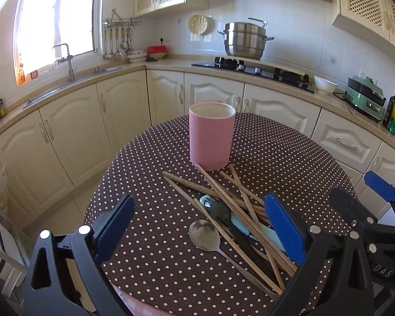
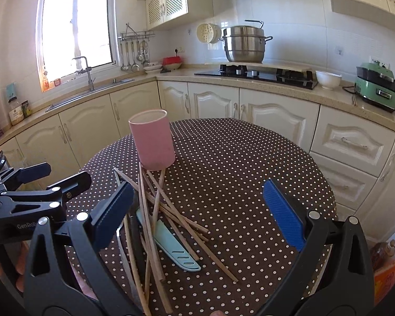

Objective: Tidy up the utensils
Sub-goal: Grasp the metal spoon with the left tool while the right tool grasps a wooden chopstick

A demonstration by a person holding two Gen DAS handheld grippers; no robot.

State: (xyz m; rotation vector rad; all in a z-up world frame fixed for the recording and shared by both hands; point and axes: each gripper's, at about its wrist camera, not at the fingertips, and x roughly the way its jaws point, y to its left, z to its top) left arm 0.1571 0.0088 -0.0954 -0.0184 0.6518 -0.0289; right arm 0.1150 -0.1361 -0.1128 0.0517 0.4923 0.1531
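An upright, empty-looking pink cup (image 1: pixel 212 137) (image 2: pixel 152 142) stands on the round polka-dot table (image 1: pixel 276 152) (image 2: pixel 237 158). In front of it lies a loose pile of wooden chopsticks (image 1: pixel 237 205) (image 2: pixel 155 210), mixed with a metal spoon (image 1: pixel 204 234), a dark spoon (image 1: pixel 218 209) and a light-blue sheathed knife (image 2: pixel 176 247). My left gripper (image 1: pixel 200 226) hovers open over the spoons with nothing between its fingers. My right gripper (image 2: pixel 198 216) is open and empty just right of the pile. Each gripper shows in the other's view: the right gripper (image 1: pixel 363 194) and the left gripper (image 2: pixel 55 176).
Cream cabinets and a counter curve behind the table. On the counter are a sink with a tap (image 1: pixel 65 60), a black hob with a steel pot (image 1: pixel 243 39), a white bowl (image 1: pixel 325 84) and a green appliance (image 1: pixel 366 97). The cloth to the right of the pile is bare (image 2: pixel 250 184).
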